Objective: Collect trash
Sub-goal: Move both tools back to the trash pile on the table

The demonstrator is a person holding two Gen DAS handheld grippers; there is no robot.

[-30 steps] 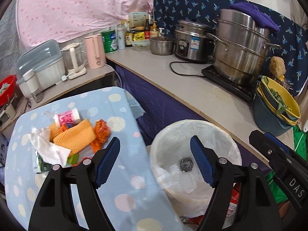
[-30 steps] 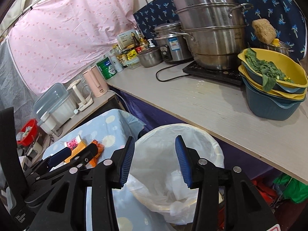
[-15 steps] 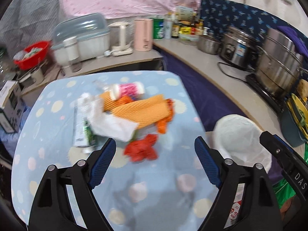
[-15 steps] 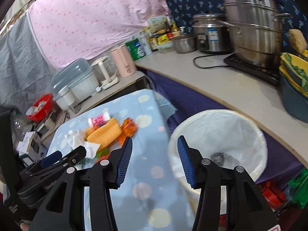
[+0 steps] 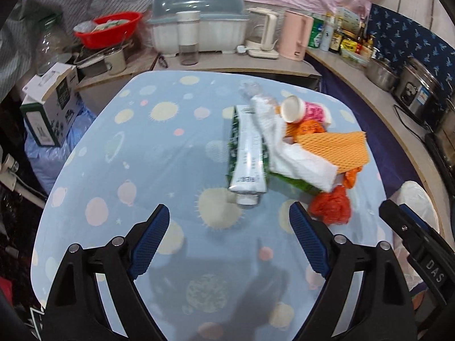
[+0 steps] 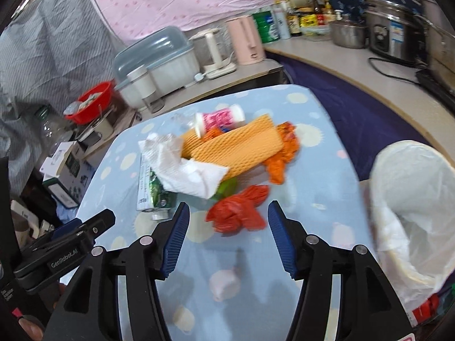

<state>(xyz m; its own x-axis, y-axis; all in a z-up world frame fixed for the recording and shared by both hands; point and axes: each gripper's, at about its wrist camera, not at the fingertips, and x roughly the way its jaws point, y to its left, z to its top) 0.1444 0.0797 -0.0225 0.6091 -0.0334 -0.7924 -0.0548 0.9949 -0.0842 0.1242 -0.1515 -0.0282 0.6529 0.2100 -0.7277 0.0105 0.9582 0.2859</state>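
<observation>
A pile of trash lies on the blue spotted tablecloth: a white-and-green tube, a crumpled white tissue, orange foam netting, a pink-and-white bottle, and a crumpled red plastic bag. My left gripper is open and empty, just short of the tube. My right gripper is open and empty, with the red bag just beyond its fingertips. The white-lined trash bin stands at the table's right edge.
A counter runs behind and to the right with a dish box, kettles, a pink jug, bottles and steel pots. A red basin and a cardboard box sit at the left.
Both grippers swung left from above the bin to over the table, facing the trash pile. Both stayed open and empty.
</observation>
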